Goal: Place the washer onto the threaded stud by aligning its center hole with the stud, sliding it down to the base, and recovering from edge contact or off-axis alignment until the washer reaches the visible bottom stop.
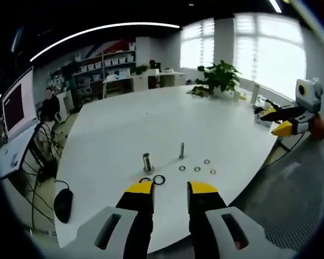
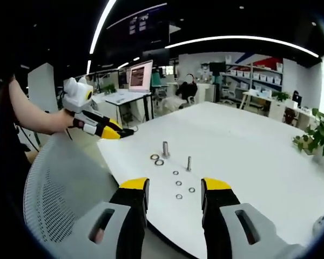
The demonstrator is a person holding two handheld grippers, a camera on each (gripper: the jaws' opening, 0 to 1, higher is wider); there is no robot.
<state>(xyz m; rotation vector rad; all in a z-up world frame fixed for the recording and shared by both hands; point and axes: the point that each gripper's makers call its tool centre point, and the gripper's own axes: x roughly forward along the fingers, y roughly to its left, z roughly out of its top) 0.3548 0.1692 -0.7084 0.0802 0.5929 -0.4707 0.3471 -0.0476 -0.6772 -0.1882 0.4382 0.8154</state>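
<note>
While both grippers (image 1: 170, 188) (image 2: 174, 184) gape empty, washers (image 1: 197, 169) lie ahead beside the stud (image 1: 181, 150).

large white table (image 1: 151, 129) with a rounded edge, in an open office. bright windows with blinds (image 1: 270, 51) stand behind a potted plant (image 1: 218, 78) on the table's far side. shelving with white boxes (image 1: 105, 62) lines the back wall. curved ceiling light strips (image 2: 243, 40) overhead. a monitor (image 2: 140, 75) sits on a side desk. grey mesh chair back (image 2: 65, 183) near the table edge.
</note>
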